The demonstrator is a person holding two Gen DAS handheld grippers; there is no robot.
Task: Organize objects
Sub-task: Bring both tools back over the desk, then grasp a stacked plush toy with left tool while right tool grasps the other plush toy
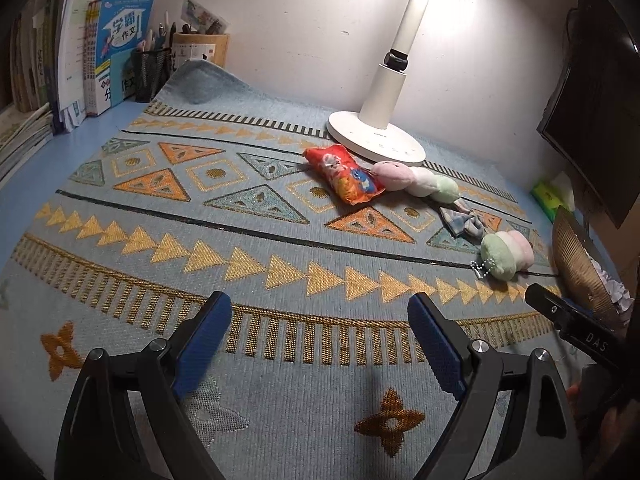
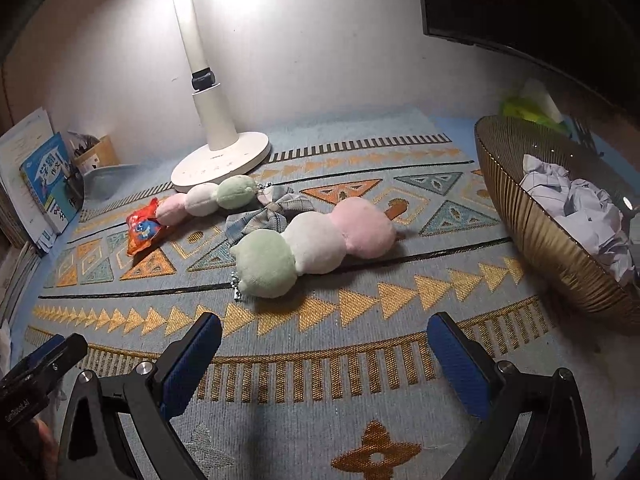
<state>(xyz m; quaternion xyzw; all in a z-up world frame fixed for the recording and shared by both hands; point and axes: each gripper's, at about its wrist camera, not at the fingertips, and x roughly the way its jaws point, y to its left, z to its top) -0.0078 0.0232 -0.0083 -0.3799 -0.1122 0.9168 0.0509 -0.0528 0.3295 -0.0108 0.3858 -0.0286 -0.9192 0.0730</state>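
A patterned mat (image 1: 168, 216) covers most of the blue desk, and everything to be tidied lies on its far right part, under the white lamp (image 2: 216, 120) whose round base sits at the back edge. At the right edge stands a ribbed gold basket (image 2: 536, 216), already holding crumpled paper (image 2: 580, 204); it looks like the place meant for loose items, since it is the only open container near them.

Just in front of the right gripper (image 2: 324, 356) lies the nearer plush skewer (image 2: 308, 248), three soft balls in green, white and pink with a small bead chain at the green end. A second, similar plush skewer (image 2: 208, 198) lies further back, close by the lamp base. Between the two sits a checked fabric bow (image 2: 264, 216), and a red snack pouch (image 2: 144, 228) rests at the pink end of the far one.

Both grippers hover low over bare mat, jaws spread wide and holding nothing. The left gripper (image 1: 320, 344) faces empty mat, well apart from the toys, so the right one seems better placed to start, probably with the nearer skewer.
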